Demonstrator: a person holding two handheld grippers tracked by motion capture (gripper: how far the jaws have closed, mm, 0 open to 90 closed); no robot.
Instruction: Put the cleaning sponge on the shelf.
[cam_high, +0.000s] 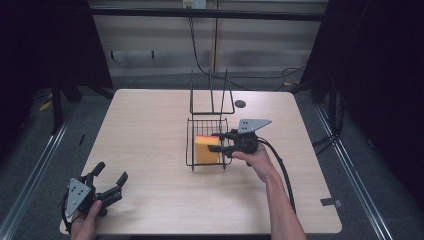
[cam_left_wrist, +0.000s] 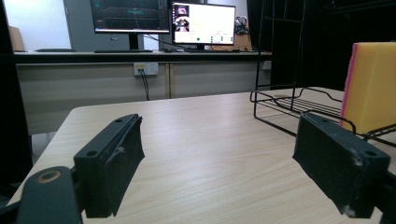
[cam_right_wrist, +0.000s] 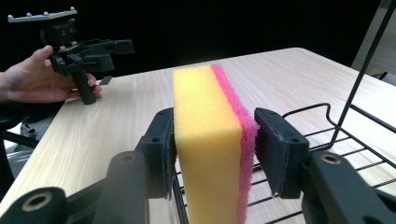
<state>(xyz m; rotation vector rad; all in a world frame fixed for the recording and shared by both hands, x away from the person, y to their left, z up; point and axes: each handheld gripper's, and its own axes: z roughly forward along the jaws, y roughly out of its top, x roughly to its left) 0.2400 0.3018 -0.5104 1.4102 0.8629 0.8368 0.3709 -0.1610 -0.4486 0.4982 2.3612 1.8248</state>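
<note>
The right gripper (cam_high: 220, 141) pinches the yellow and pink sponge (cam_high: 205, 149) standing in the wire basket (cam_high: 190, 145) at the table's middle, the left gripper (cam_high: 111, 179) waits spread wide at 7 o'clock, and I think a bump on the wires could knock the sponge loose.

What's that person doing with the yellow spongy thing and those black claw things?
A person holds a claw-like gripper in each hand. The right gripper has its jaws on either side of a yellow and pink sponge standing on edge in a black wire rack on the wooden table. The left gripper waits open and empty near the table's front corner.
</note>
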